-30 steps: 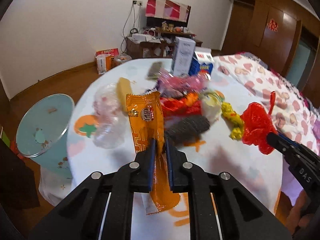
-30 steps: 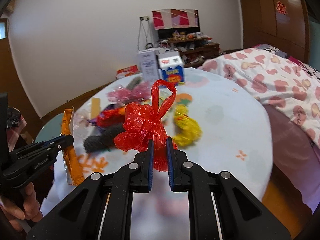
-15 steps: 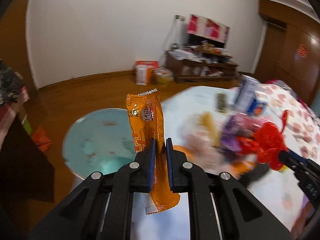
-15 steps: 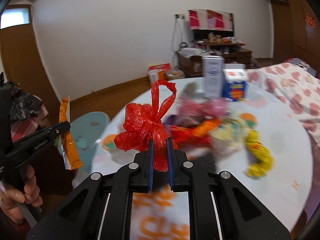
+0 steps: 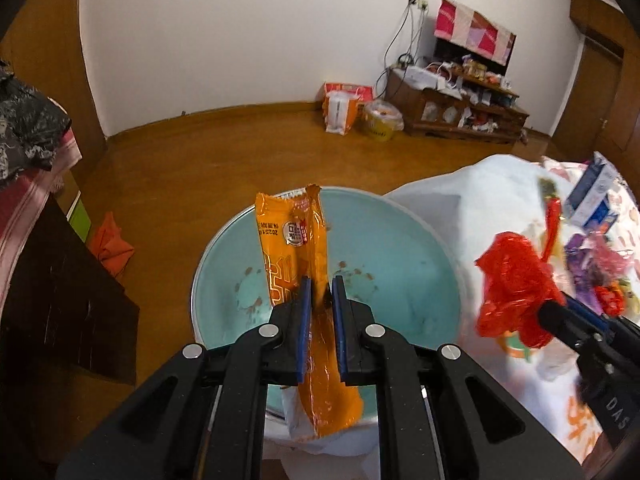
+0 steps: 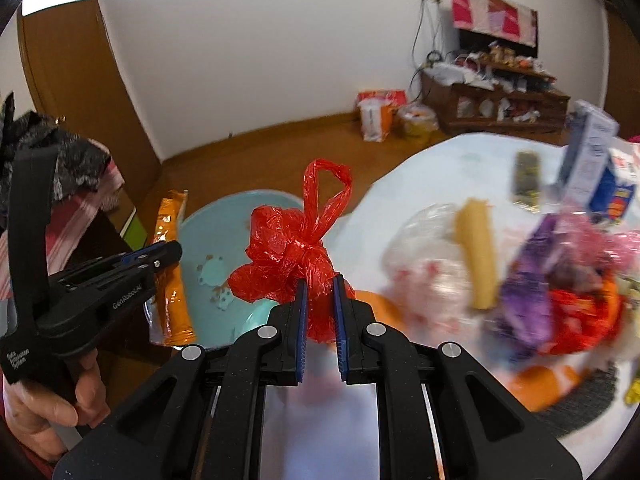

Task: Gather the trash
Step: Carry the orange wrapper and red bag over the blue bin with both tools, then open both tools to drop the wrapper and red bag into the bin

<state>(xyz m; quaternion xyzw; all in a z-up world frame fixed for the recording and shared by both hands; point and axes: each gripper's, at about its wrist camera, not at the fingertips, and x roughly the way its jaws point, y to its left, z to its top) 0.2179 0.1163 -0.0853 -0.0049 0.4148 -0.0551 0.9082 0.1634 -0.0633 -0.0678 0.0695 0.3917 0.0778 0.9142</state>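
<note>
While a second earlier both views had looked across the cluttered desk, each gripper had since swung sideways toward the light blue bin on the floor beside it. The left gripper was clenched on the orange snack wrapper, which stood up between its jaws with the bin's open mouth directly beyond and below them. The right gripper was clamped on the knotted red plastic bag, the bin lying ahead and to the left of its jaws — not yet squarely under them. Neither grip had loosened during the swing. Both pieces looked ready to drop — the wrapper first — while more litter remained on the desk, right of the right jaws.
</note>
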